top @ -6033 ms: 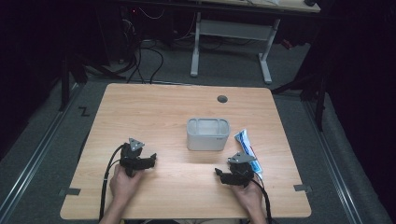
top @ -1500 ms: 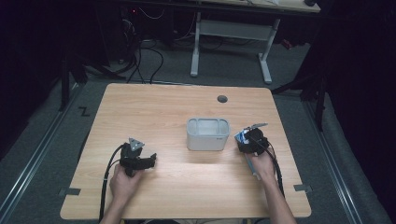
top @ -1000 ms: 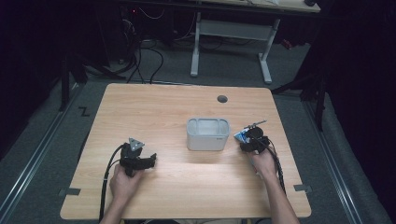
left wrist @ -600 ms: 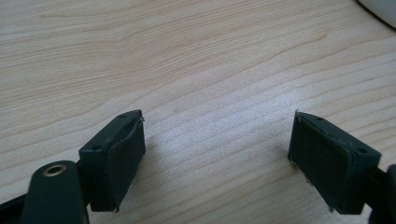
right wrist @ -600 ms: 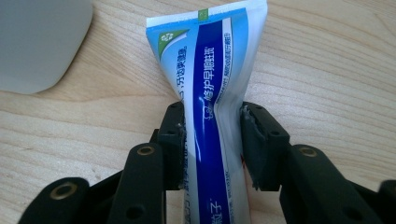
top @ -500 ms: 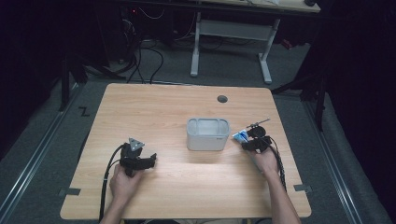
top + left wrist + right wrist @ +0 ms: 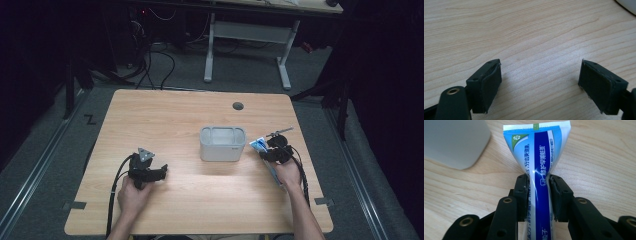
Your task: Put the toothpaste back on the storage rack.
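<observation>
right gripper (image 7: 539,195): its jaws have just been closing and now clamp a blue and white toothpaste tube (image 7: 540,167) between the pads; the tube is pinched narrow at the grip and its flat crimped end fans out beyond the fingertips.
toothpaste tube, place: just beside the right-hand wall of the grey bin (image 7: 222,143), seen from the high view; the crimped end points toward the bin, the rest runs back under the right gripper (image 7: 272,150) toward the person's hand (image 7: 289,172). whether it touches the bin cannot be told.
grey bin: upright, rounded corners, near the middle of the wooden table (image 7: 165,115); in the right gripper view a corner of it (image 7: 454,142) sits close to the tube's end.
left gripper (image 7: 540,87): jaws wide apart, bare table between the pads; in the high view it (image 7: 161,171) rests well to the left of the bin and nearer the person, pointing toward the bin.
left hand (image 7: 134,192): wrapped around the left gripper's body, cable trailing back toward the table's near edge.
table hole (image 7: 238,106): a small dark round hole beyond the bin, near the far edge.
</observation>
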A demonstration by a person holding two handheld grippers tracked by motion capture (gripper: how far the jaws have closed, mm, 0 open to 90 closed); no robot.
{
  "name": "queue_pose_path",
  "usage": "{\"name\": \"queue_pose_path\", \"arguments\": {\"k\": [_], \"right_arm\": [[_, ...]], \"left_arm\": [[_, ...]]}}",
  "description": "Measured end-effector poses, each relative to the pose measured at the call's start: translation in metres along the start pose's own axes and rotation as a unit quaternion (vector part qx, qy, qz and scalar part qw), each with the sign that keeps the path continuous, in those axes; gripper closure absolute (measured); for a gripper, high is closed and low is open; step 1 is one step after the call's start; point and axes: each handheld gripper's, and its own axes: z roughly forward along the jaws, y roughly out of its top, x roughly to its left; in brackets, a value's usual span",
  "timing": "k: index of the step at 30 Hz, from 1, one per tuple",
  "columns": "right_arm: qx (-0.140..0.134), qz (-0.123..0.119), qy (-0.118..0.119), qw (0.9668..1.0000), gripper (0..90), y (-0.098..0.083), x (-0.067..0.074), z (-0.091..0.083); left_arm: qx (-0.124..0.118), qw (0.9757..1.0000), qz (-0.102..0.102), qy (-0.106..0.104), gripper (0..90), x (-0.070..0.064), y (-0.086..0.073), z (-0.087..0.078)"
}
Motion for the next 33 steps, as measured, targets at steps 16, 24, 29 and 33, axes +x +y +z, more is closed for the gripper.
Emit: {"name": "queue_pose_path", "arguments": {"k": [16,24,29,33], "right_arm": [[-0.068,0.016,0.017,0.9974,70.3,-0.003,-0.005,-0.03],[-0.1,0.013,0.024,0.9946,71.3,-0.003,-0.002,-0.047],[-0.119,0.009,0.035,0.9923,71.8,-0.001,0.003,-0.055],[-0.126,0.004,0.035,0.9914,72.8,0.0,0.006,-0.056]], "left_arm": [[-0.001,1.0,-0.001,0.0,18.9,0.0,0.0,0.0],[0.0,1.0,-0.001,-0.001,18.9,0.0,0.0,0.0],[0.0,1.0,-0.001,-0.001,18.9,0.0,0.0,0.0],[0.0,1.0,-0.001,-0.001,18.9,0.0,0.0,0.0]]}}
